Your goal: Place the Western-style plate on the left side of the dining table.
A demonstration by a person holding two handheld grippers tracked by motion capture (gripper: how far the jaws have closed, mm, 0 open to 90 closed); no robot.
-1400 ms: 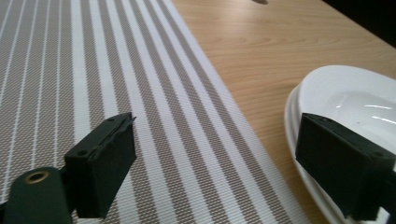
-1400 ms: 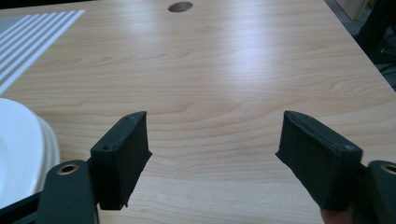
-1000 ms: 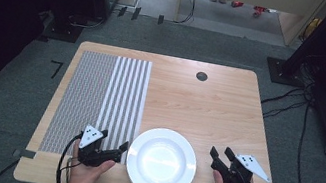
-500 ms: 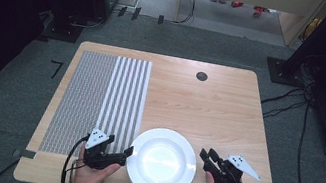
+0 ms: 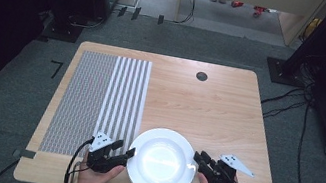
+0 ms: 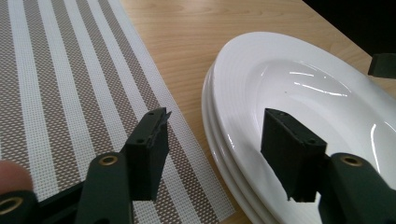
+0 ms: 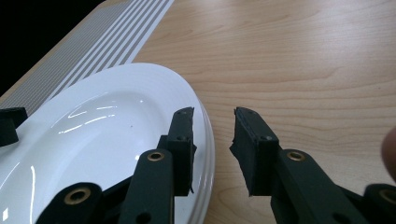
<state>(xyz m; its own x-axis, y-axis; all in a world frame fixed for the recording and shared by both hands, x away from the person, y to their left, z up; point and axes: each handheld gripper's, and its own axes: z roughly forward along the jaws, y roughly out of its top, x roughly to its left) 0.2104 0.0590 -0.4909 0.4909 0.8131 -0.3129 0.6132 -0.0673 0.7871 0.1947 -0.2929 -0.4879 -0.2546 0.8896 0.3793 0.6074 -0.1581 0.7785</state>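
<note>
White glossy ceramic plates [image 5: 161,162], stacked: our left gripper [image 6: 212,140] and right gripper [image 7: 212,140] have just been closing, each astride the rim, unclamped; uneven pinches risk separating the stack.

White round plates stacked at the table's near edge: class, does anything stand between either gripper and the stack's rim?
Nothing visible does. The left gripper straddles the rim of the white round plates, as does the right gripper; both sets of jaws have just been closing.
</note>
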